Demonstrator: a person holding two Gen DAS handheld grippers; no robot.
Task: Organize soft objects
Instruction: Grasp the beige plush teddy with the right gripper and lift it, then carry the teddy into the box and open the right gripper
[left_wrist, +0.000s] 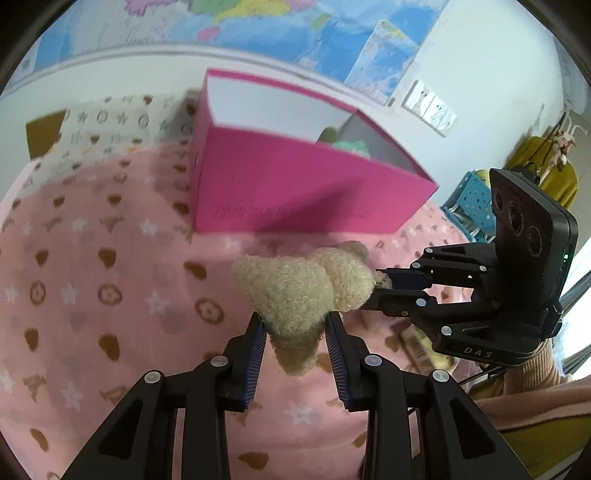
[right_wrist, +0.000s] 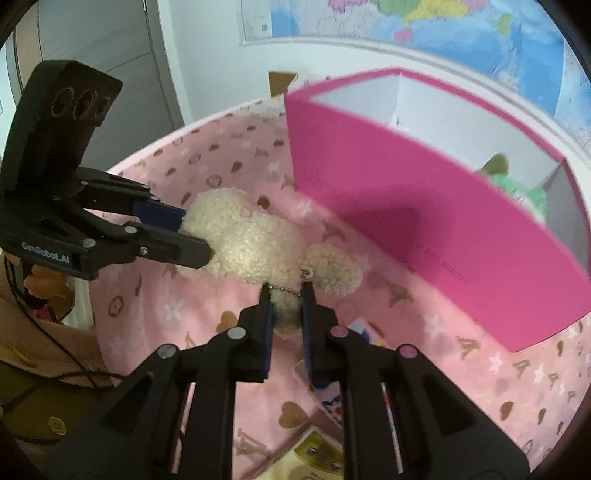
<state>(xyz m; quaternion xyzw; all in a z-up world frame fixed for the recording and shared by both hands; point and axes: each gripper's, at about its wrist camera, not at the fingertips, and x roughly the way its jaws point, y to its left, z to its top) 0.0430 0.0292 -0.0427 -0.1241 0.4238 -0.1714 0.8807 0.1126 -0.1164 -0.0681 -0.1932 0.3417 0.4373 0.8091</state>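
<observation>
Looking along the left gripper (left_wrist: 295, 325), its fingers were clamped on the narrow end of a cream plush (left_wrist: 295, 291) just ahead over the pink blanket (left_wrist: 110, 277), while the right gripper (left_wrist: 373, 291) pinched the plush's far side from the right and a pink box (left_wrist: 295, 184) holding a green toy (left_wrist: 351, 146) stood beyond. From the right gripper (right_wrist: 288, 295), its fingers were closed on the plush (right_wrist: 243, 240) by the bead chain (right_wrist: 288, 290), the left gripper (right_wrist: 195, 232) gripped it from the left, and the box (right_wrist: 424, 221) stood ahead to the right.

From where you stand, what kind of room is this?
Probably a home bedroom or a child's room, though I can't be sure. A pink patterned blanket covers the surface, a colourful wall map hangs above, and both grippers hold a cream plush toy by a pink storage box.
</observation>
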